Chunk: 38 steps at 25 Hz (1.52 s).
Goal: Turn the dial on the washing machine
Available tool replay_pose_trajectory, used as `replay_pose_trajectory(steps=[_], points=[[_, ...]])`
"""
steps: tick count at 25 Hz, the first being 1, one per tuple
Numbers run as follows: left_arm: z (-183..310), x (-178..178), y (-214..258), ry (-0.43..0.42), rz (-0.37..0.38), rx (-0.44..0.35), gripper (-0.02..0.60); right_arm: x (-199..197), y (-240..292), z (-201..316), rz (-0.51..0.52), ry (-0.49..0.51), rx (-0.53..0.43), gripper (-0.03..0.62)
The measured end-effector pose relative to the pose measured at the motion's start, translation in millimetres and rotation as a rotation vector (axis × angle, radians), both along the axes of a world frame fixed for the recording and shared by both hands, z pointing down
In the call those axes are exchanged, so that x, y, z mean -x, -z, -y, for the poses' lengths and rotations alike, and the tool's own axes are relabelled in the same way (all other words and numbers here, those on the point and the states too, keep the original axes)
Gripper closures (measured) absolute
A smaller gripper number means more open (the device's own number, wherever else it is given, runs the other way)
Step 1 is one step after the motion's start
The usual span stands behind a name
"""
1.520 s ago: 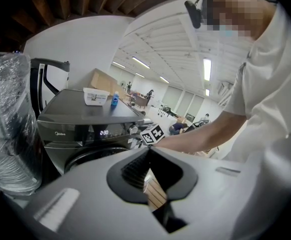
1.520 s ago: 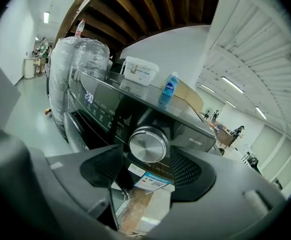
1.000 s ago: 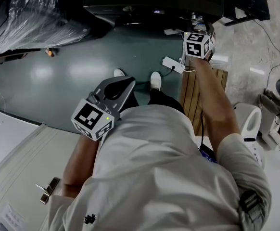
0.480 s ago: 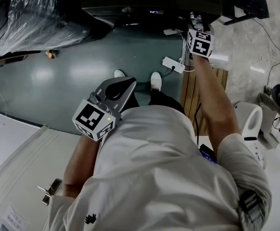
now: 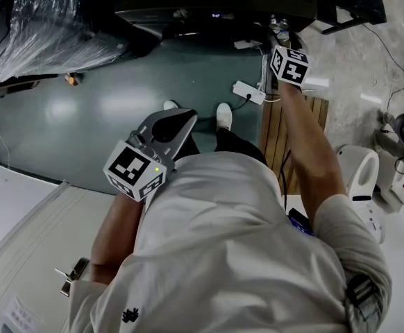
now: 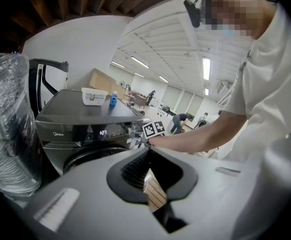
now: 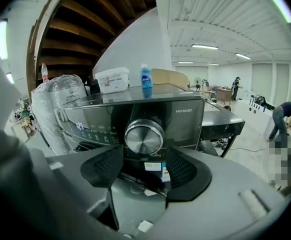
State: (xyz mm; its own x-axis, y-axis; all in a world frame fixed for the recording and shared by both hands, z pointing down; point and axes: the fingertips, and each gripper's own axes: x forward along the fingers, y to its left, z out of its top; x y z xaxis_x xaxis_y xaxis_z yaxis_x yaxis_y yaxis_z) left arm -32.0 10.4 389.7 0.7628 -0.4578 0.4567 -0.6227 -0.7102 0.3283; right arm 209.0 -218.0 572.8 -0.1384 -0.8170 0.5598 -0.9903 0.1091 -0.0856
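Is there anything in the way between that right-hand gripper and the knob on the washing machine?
Nothing visible. In the right gripper view the dial sits straight ahead on the washing machine panel, framed by the open jaws of the right gripper, with nothing in the gap before it.

Head steeply downward; gripper views share washer.
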Motion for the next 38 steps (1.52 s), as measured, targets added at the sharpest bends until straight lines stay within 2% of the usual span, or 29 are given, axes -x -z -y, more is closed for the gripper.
replay_pose_trajectory(steps=[7,9,12,19,25,32,38], points=[[1,-6,3,-0.007,-0.007,-0.019,0.528,4,-2,-38,0.017,0.096,0.058,0.332],[5,-8,7,-0.001,-0.014,-0.038,0.526,4,0,-49,0.007,0.125,0.064,0.405],[3,-6,11,-0.007,-0.020,-0.051,0.526,10,10,-73,0.007,0.165,0.056,0.479],[4,-1,13,-0.096,-0.027,-0.056,0.528,37,40,-139,0.033,0.248,0.060,0.583],[8,12,22,-0.176,-0.066,-0.074,0.528,67,79,-184,0.021,0.293,0.053,0.592],[5,42,25,-0.239,-0.084,-0.060,0.528,99,123,-227,0.091,0.189,0.011,0.592],[-4,71,21,-0.285,-0.083,-0.053,0.528,153,148,-257,0.069,0.241,-0.045,0.592]])
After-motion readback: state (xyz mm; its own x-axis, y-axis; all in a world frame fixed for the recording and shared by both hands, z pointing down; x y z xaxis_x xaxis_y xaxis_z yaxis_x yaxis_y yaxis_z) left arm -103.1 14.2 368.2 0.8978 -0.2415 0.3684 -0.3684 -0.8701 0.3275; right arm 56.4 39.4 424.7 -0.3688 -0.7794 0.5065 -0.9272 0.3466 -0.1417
